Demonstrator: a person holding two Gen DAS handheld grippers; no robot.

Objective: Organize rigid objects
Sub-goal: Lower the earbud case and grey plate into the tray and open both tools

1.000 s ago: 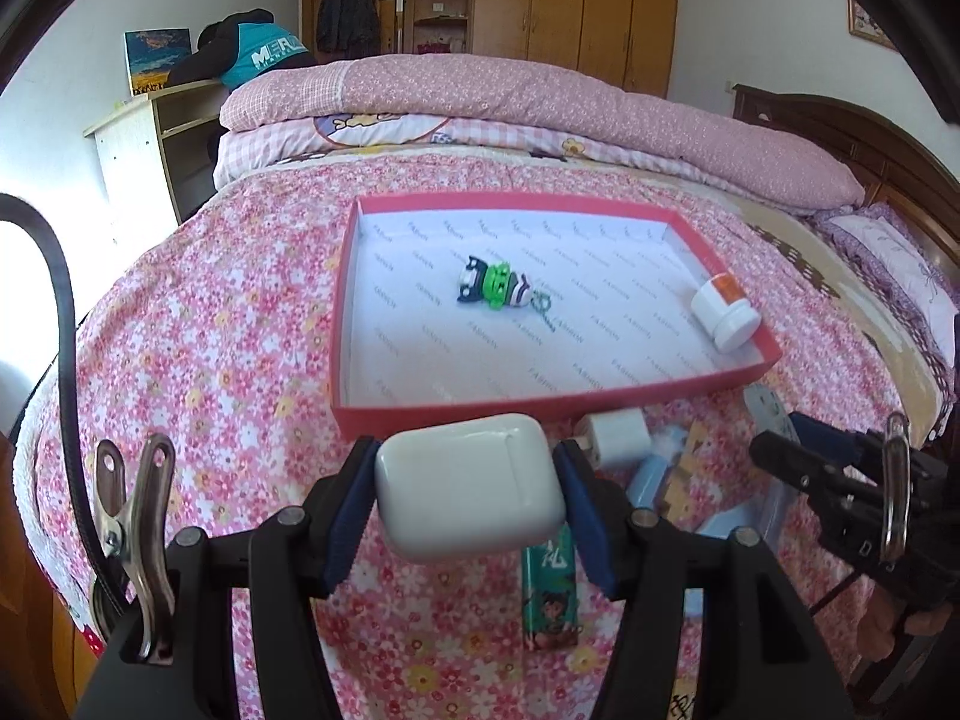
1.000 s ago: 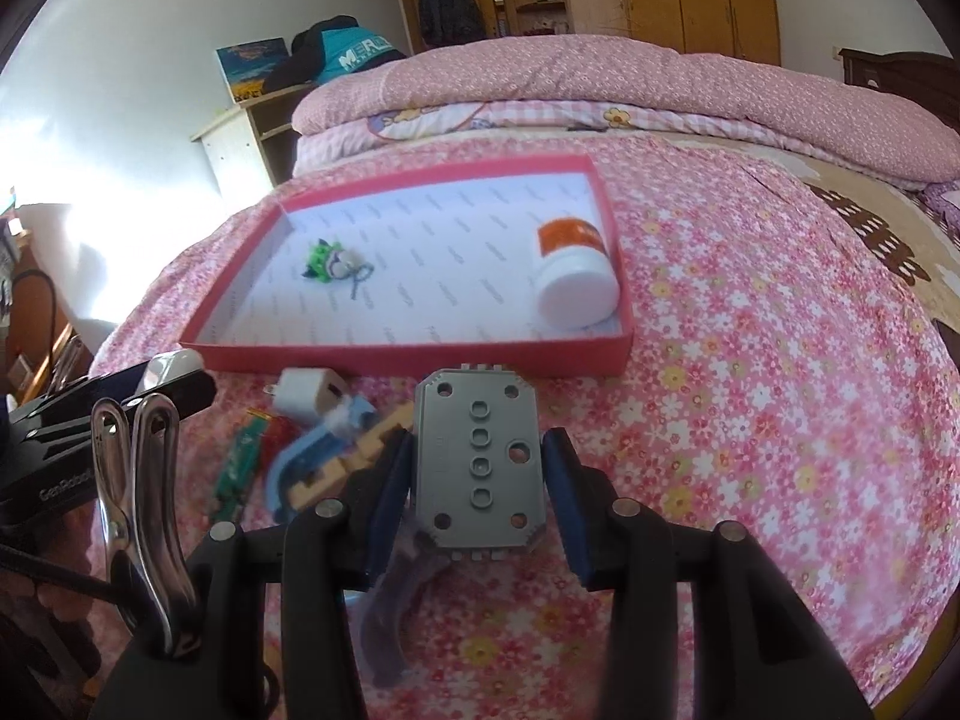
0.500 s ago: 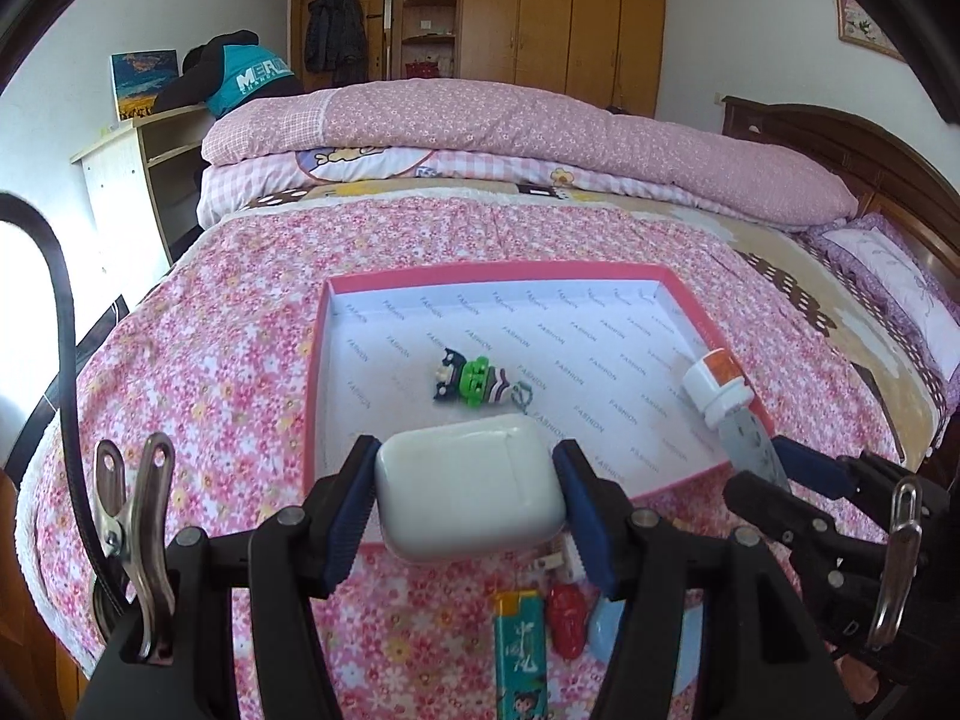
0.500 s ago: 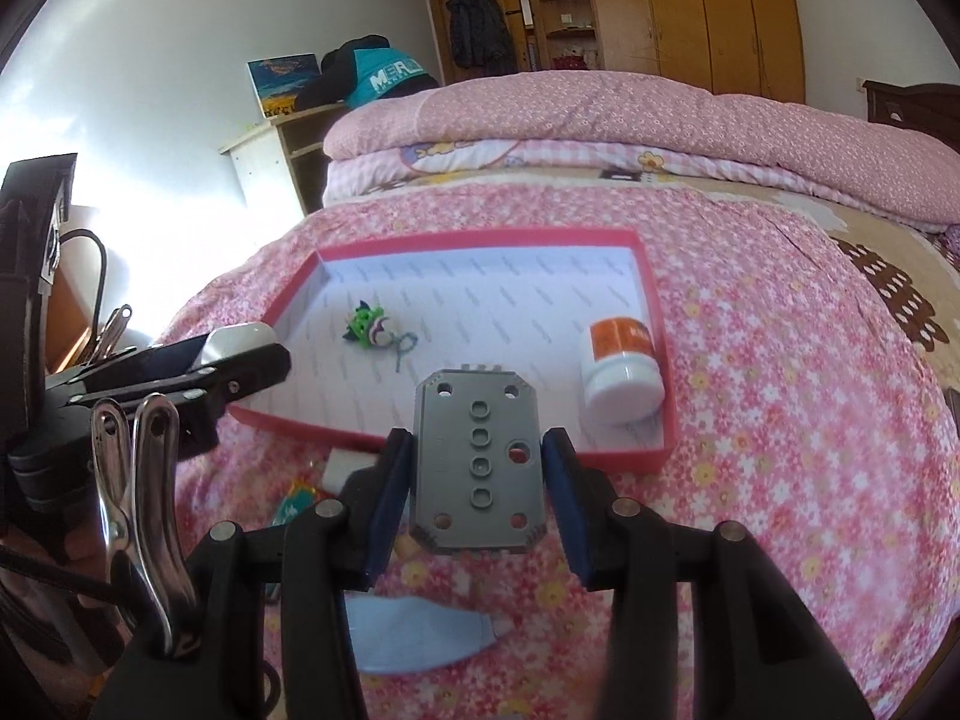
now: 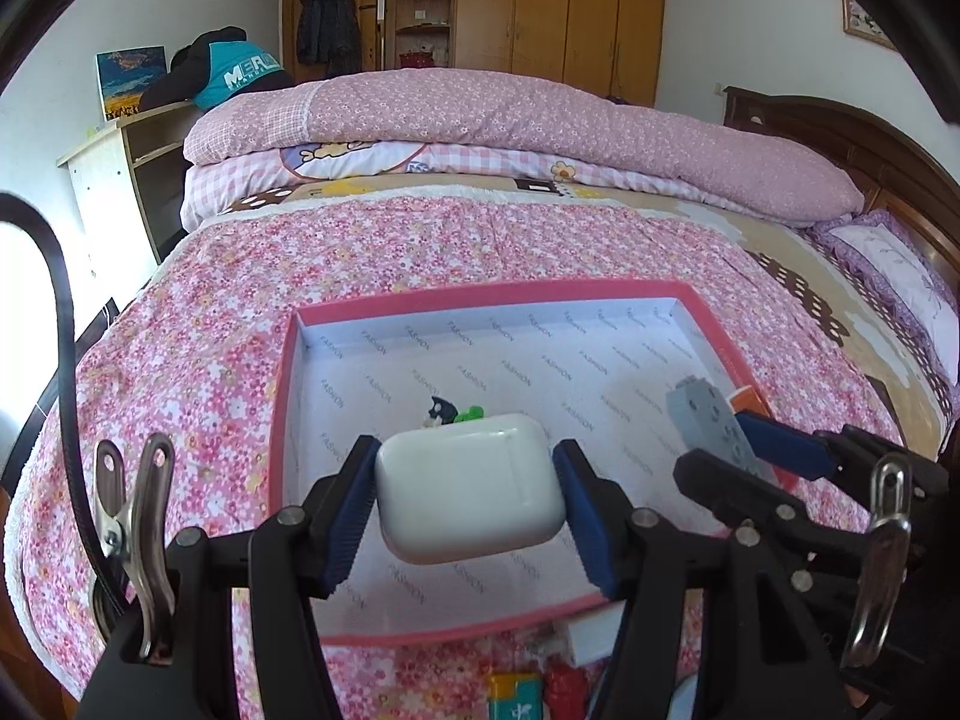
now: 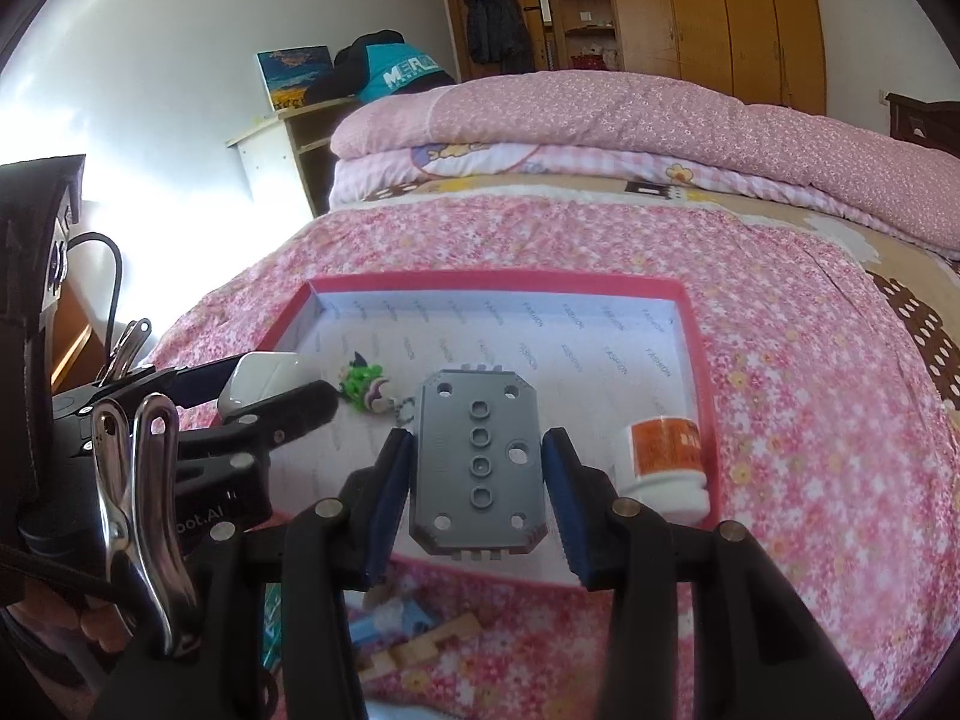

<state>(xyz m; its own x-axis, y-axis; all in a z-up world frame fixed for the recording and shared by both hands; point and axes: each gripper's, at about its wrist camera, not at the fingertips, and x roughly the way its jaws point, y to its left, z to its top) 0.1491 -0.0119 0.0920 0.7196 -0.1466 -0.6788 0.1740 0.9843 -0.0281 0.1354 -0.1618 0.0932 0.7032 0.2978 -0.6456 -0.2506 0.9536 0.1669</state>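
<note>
Both grippers have moved forward since a moment ago, and now they hang over the pink tray (image 5: 288, 420) and no longer over the bedspread in front of it. The left gripper (image 5: 465, 501) has its jaws squeezed on a white earbud case (image 5: 471, 489), held above the near part of the tray. The right gripper (image 6: 477, 480) has its jaws squeezed on a gray plate with holes (image 6: 477, 468), held above the tray's right side.

The tray lies on a bed with a pink flowered bedspread (image 5: 198, 360). Folded pink quilts (image 5: 540, 120) are piled at the far end, and wooden wardrobes (image 5: 570, 12) stand behind.

A little green toy (image 6: 364, 384) lies in the tray; the case hides most of it in the left view. A white bottle with an orange label (image 6: 663, 462) lies by the right wall. Small things in front of the tray are cut off and hard to make out.
</note>
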